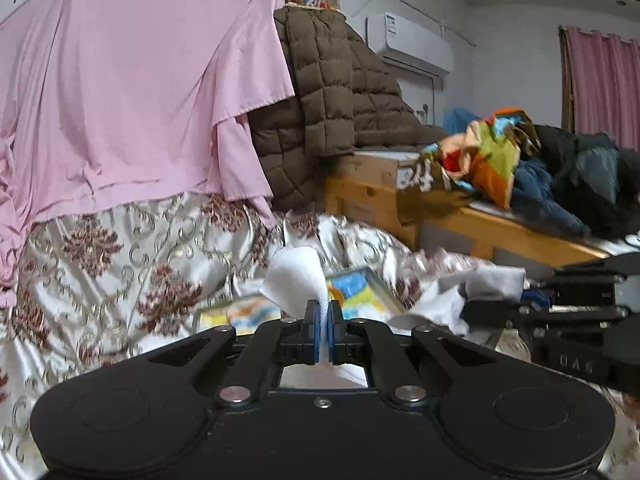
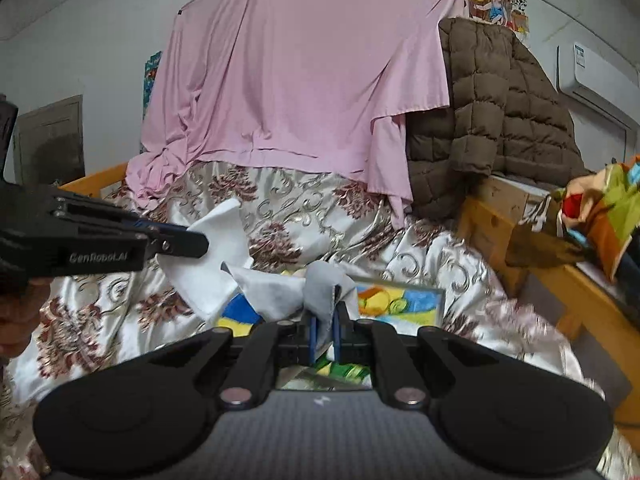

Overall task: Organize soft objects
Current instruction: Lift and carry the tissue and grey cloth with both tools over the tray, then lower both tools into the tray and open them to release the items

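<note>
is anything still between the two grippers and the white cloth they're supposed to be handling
Nothing visible. The left gripper is shut on one edge of the white cloth, and the right gripper is shut on another part of it. The cloth hangs between them above the colourful picture lying on the floral bedspread.

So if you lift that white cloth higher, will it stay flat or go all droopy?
Probably droopy: the white cloth already sags and folds between the left tongs and right tongs. It looks thin, so likely light. It shouldn't slip easily while both pinch it.
</note>
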Available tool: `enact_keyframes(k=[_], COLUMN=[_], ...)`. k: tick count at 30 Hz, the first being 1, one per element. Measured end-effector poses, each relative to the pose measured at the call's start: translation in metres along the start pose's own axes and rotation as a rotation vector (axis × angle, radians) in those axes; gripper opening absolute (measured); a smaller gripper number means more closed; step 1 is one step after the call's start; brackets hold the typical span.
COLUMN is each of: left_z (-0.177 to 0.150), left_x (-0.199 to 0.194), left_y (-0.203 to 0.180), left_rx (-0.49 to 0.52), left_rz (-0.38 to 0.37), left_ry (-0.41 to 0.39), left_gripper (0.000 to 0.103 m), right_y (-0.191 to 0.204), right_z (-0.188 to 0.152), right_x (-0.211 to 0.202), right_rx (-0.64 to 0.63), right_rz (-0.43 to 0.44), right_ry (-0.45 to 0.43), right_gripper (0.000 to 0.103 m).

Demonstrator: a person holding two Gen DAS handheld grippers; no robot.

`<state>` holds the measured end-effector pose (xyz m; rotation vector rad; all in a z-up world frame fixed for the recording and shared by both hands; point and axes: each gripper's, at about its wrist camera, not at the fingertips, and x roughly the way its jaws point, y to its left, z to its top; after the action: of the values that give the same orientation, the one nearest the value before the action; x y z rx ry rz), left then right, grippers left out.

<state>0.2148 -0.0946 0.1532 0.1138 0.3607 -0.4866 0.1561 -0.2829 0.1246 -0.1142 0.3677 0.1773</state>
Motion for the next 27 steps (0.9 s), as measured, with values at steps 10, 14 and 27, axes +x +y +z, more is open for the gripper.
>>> enact_keyframes(k=[10, 14, 27], left_z=[0.042, 0.035, -0.018], left_x=[0.13, 0.192, 0.305], left_y=[0.012, 0.021, 0.022], left_rx=[-0.07, -0.102, -0.174], left_rz=[0.029, 0.034, 0.007], left_ry=[-0.018, -0.008, 0.092], left_gripper=[0.004, 0.004, 0.004], right_y=[-0.069, -0.094, -0.126], right_z=[0.023, 0.017, -0.026], right_x=[0.117, 0.171, 0.269], right_rx=[0.079, 0.125, 0.212], right_rz=[-0.053, -0.089, -0.11], right_ry=[0.014, 0.041, 0.171], right_gripper=[0.009, 0.009, 0.009])
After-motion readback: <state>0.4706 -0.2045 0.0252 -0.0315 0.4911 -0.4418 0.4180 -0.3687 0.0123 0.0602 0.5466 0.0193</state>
